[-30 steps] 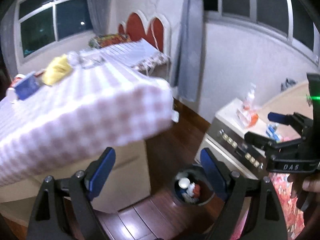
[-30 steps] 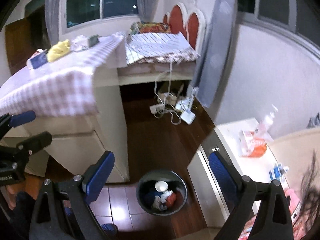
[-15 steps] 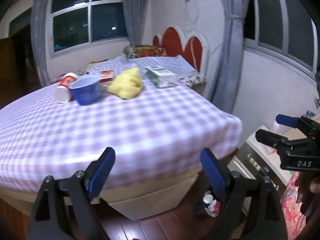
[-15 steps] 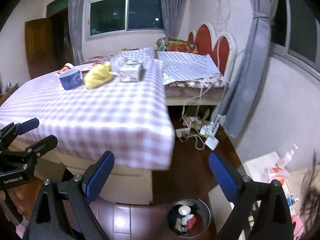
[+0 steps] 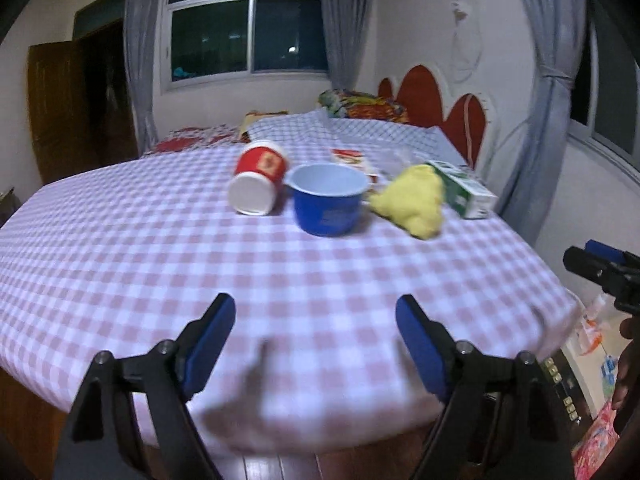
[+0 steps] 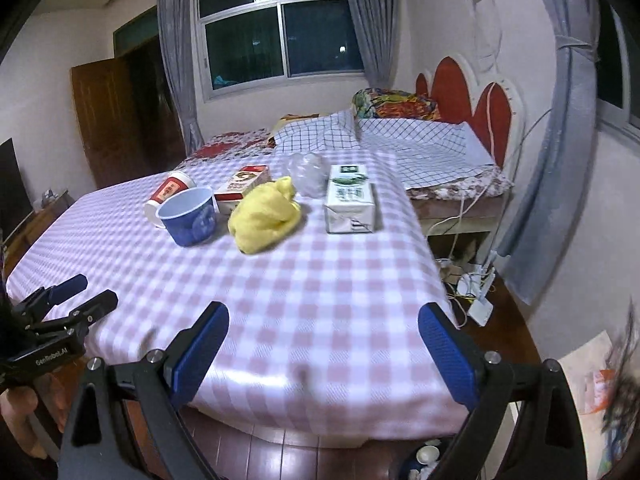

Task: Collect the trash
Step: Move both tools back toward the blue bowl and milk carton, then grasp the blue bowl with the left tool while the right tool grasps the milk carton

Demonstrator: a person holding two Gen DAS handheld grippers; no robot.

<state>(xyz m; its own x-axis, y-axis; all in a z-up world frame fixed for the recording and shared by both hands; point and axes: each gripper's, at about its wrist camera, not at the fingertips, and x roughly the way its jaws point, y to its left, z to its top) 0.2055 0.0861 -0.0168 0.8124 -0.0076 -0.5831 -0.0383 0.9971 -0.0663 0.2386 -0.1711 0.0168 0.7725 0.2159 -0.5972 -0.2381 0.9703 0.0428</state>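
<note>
Trash sits on the checked tablecloth (image 5: 200, 264): a tipped red paper cup (image 5: 259, 182), a blue bowl (image 5: 327, 198), a crumpled yellow wad (image 5: 416, 200), a green-white carton (image 5: 464, 194) and a red-white box (image 6: 242, 184). A clear crumpled plastic piece (image 6: 306, 172) lies behind the wad (image 6: 266, 216). My left gripper (image 5: 316, 332) is open and empty over the near table edge. My right gripper (image 6: 324, 340) is open and empty, also at the near edge. The trash bin (image 6: 424, 460) peeks out below the table.
A bed with a checked sheet (image 6: 400, 140) and red headboard (image 6: 472, 104) stands behind the table. Cables and a power strip (image 6: 476, 296) lie on the wooden floor at the right. A low cabinet (image 5: 568, 384) with items is at the right.
Both grippers have risen and tilted up from the floor bin to face the tabletop. The trash on the table now fills the view. Both jaws stay open.
</note>
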